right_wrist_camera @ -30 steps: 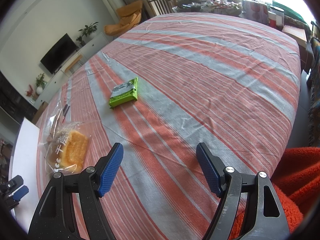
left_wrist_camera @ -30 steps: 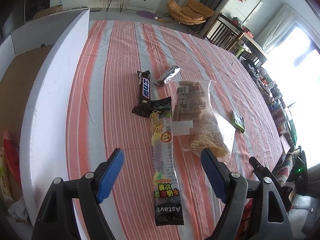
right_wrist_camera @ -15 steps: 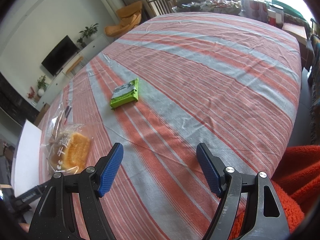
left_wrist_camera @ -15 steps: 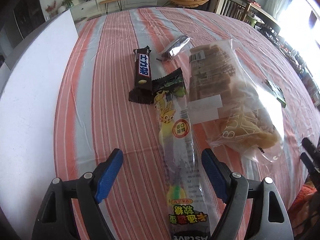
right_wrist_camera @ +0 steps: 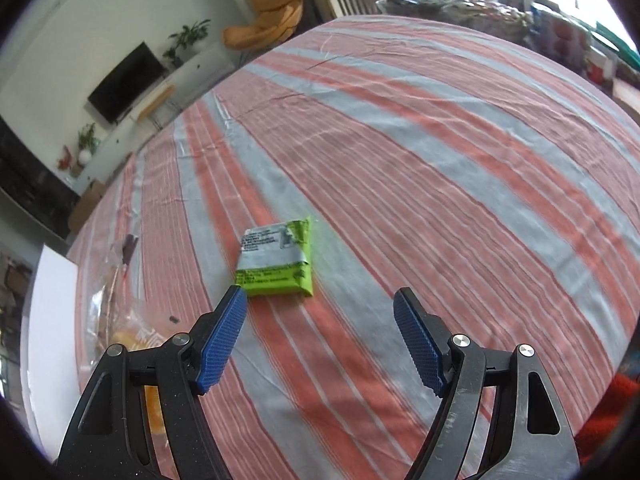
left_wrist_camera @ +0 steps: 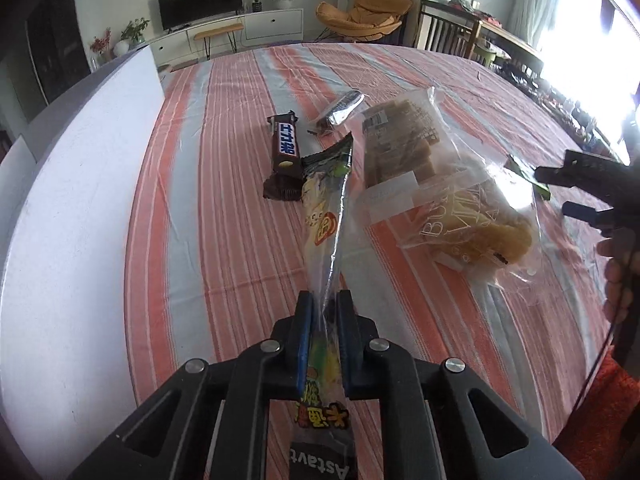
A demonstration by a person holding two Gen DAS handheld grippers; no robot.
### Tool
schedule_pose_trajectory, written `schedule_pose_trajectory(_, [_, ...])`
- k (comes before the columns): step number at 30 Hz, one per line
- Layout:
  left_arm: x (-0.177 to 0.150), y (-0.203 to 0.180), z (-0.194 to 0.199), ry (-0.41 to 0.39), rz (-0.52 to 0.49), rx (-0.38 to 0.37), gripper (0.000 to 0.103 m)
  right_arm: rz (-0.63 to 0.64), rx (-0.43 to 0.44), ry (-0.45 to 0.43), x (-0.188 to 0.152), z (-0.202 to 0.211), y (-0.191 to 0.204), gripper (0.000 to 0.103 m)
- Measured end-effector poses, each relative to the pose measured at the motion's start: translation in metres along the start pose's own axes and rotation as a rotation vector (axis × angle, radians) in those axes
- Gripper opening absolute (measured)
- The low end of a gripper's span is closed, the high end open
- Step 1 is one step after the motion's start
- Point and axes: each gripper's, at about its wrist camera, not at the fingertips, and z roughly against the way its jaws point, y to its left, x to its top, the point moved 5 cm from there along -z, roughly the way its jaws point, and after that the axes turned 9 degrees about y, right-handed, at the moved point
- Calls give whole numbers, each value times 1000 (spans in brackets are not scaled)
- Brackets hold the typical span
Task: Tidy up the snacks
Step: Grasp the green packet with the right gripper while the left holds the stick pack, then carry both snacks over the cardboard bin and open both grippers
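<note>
In the left wrist view my left gripper (left_wrist_camera: 325, 304) is shut on a long yellow-and-black snack stick pack (left_wrist_camera: 325, 216); the wrapper is pinched between the blue pads and its far end rests by a dark chocolate bar (left_wrist_camera: 285, 150). A small silver wrapper (left_wrist_camera: 340, 110) and a clear bag of bread (left_wrist_camera: 444, 196) lie just beyond and to the right. My right gripper (left_wrist_camera: 568, 194) shows at the right edge. In the right wrist view my right gripper (right_wrist_camera: 320, 320) stands open, nothing between its fingers, just short of a green snack packet (right_wrist_camera: 278, 262) on the striped tablecloth (right_wrist_camera: 440, 160).
A white board or box wall (left_wrist_camera: 80, 200) runs along the table's left side. A person's fingers (left_wrist_camera: 618, 280) hold the right gripper's handle. An orange chair (left_wrist_camera: 360, 16), a TV cabinet and a cluttered side table stand beyond the table.
My left gripper dropped onto the long snack pack and closed on it. My right gripper travelled across the table toward the green packet, which now lies just ahead of its fingertips.
</note>
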Motion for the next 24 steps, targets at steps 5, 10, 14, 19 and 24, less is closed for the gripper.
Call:
schedule_pose_trajectory(5, [-5,19,9,-1,66,-51,11,195,-243,6,7,-24,35,82])
schedule_pose_trajectory(10, [-8,27,25,-23,113,-117,11,229,-220,-2,-3,-12,29,53])
schedule_pose_trajectory(14, [-8,24,46,-60,118,-152,11,176,-141,-26,-10,8,13,53])
schedule_pose_trajectory(19, [-5,21,76,-112,120,-195,11,159,-52,-108,-21,49,7,53])
schedule_pose_trajectory(24, [0,16,107,-160,116,-249,11,168,18,-139,-36,74,15,53])
